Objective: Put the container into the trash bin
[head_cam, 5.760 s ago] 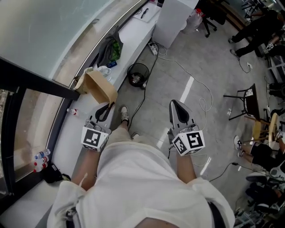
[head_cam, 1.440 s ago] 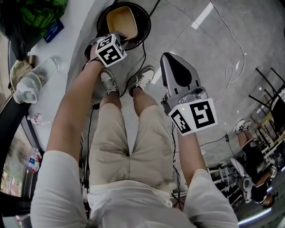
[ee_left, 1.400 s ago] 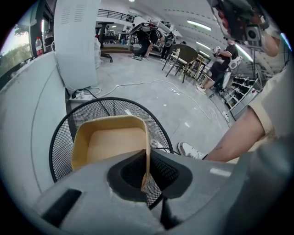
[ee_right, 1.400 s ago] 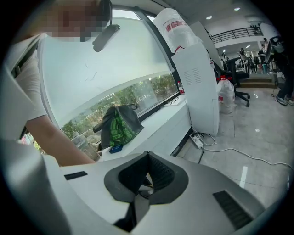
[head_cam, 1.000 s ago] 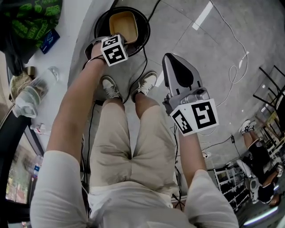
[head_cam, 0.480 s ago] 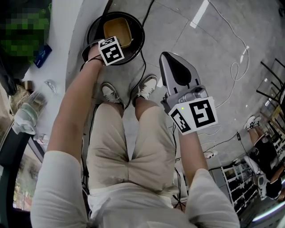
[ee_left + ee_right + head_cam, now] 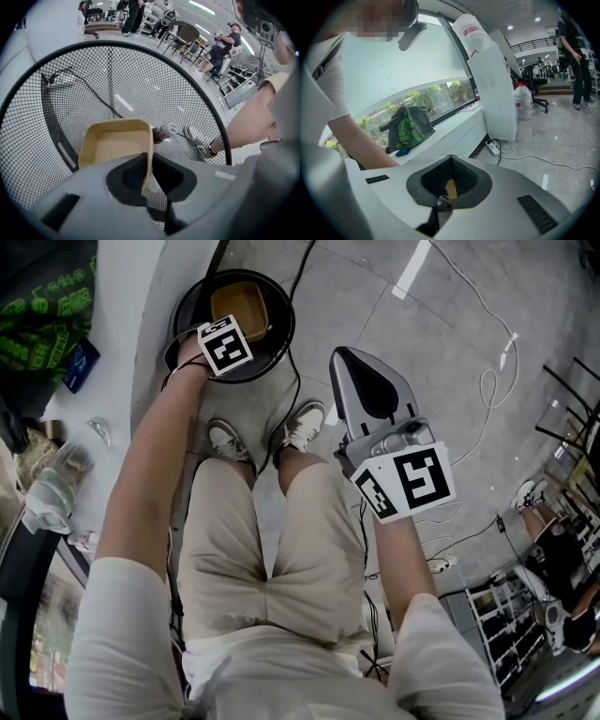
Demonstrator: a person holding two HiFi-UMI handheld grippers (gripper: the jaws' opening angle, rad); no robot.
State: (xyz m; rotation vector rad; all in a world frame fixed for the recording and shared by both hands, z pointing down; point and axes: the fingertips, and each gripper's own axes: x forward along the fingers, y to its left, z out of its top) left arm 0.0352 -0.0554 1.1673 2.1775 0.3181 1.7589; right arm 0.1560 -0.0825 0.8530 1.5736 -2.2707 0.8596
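The tan paper container (image 7: pixel 242 304) lies inside the black mesh trash bin (image 7: pixel 281 329) on the floor, open side up. My left gripper (image 7: pixel 232 327) reaches down into the bin from its near rim. In the left gripper view the container (image 7: pixel 115 143) sits low against the bin's mesh (image 7: pixel 197 89). Its near wall still stands between the jaws of my left gripper (image 7: pixel 146 157), which are opening, and a pale sliver of gap shows beside the wall. My right gripper (image 7: pixel 342 357) hovers shut above the floor to the right of the bin, holding nothing, and its view (image 7: pixel 450 159) faces the window ledge.
A white ledge runs along the left with a green-and-black bag (image 7: pixel 47 296), a blue card (image 7: pixel 80 352) and a clear bottle (image 7: pixel 56 484). The person's shoes (image 7: pixel 225 439) stand just behind the bin. Cables (image 7: pixel 487 381) trail over the grey floor. A tall white unit (image 7: pixel 497 84) stands by the ledge.
My left gripper has carried the container from beside the ledge to the bin and sunk it below the rim. The right gripper has barely moved.
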